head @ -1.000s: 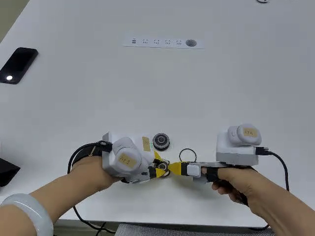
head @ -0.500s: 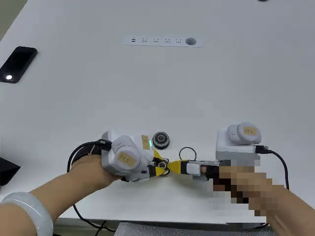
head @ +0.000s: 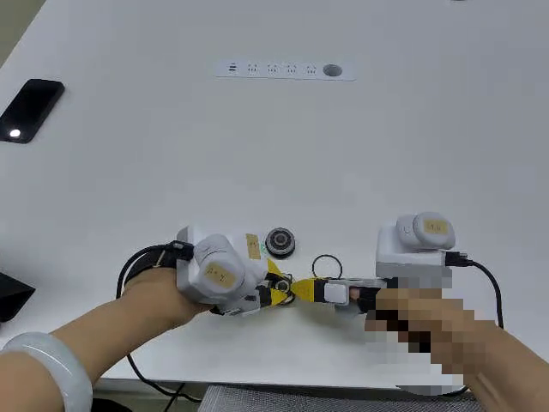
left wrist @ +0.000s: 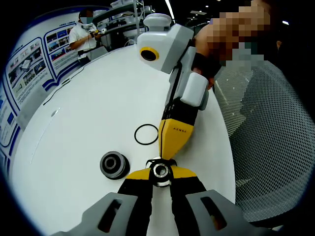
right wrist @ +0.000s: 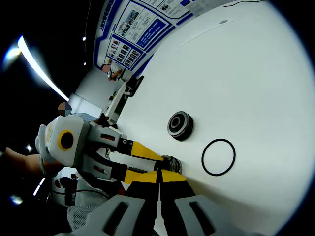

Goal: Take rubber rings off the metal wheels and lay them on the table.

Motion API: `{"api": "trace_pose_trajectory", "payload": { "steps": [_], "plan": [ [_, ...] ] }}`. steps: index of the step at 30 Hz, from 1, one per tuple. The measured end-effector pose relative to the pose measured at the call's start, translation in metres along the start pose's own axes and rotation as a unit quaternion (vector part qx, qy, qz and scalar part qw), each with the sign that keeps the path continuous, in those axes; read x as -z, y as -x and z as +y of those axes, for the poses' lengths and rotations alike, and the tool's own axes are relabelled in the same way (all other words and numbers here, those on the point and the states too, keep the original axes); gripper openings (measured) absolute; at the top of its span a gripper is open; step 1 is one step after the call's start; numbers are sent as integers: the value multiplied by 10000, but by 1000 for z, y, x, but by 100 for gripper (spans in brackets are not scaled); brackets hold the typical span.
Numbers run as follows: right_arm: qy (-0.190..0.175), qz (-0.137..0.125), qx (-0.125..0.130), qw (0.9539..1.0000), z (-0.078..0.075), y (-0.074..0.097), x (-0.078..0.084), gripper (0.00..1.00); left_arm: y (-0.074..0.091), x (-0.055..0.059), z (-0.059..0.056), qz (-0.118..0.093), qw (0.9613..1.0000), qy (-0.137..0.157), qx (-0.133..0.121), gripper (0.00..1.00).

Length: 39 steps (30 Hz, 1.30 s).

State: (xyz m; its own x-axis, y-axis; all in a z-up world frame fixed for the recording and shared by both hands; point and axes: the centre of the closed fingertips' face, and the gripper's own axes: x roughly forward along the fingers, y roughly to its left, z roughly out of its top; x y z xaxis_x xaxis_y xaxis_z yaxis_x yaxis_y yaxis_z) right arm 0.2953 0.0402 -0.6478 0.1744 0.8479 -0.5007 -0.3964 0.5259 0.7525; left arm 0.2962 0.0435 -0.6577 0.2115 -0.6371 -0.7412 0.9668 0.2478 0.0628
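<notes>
Metal wheel (right wrist: 171, 164) found clamped in left gripper (left wrist: 160, 173). Right gripper (right wrist: 160, 173), jaws closed at wheel's rim, to be drawn straight back, wheel held steady.

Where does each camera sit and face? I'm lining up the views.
Head view: headset, looking down at the table; both forearms show.
Left gripper view: on the left gripper, facing the right gripper; jaws grip a wheel.
Right gripper view: on the right gripper, facing the left one; own jaws shut.
Shared: wheel, loose ring.
</notes>
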Motion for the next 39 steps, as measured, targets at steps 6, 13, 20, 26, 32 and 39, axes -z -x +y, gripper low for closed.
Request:
{"api": "trace_pose_trajectory", "payload": {
  "steps": [6,13,20,26,32,39],
  "plan": [
    [-15,-8,-37,10000,2,0,0,1,0,0,0,7,10000,-7,-1,13],
    [-71,-31,-33,10000,2,0,0,1,1,-1,-1,5,10000,-6,4,13],
    [-102,-75,-134,9998,9,-2,-3,1,0,0,0,5,10000,-3,5,13],
    [-170,-105,-126,9997,8,1,-3,1,0,0,0,17,10000,-9,5,13],
    [-185,-134,-96,9997,7,1,-2,1,0,-1,-1,45,10000,-57,33,13],
    [-172,-141,-122,9997,9,0,-1,1,0,-1,-1,57,10000,-41,37,14]
  ]
}}
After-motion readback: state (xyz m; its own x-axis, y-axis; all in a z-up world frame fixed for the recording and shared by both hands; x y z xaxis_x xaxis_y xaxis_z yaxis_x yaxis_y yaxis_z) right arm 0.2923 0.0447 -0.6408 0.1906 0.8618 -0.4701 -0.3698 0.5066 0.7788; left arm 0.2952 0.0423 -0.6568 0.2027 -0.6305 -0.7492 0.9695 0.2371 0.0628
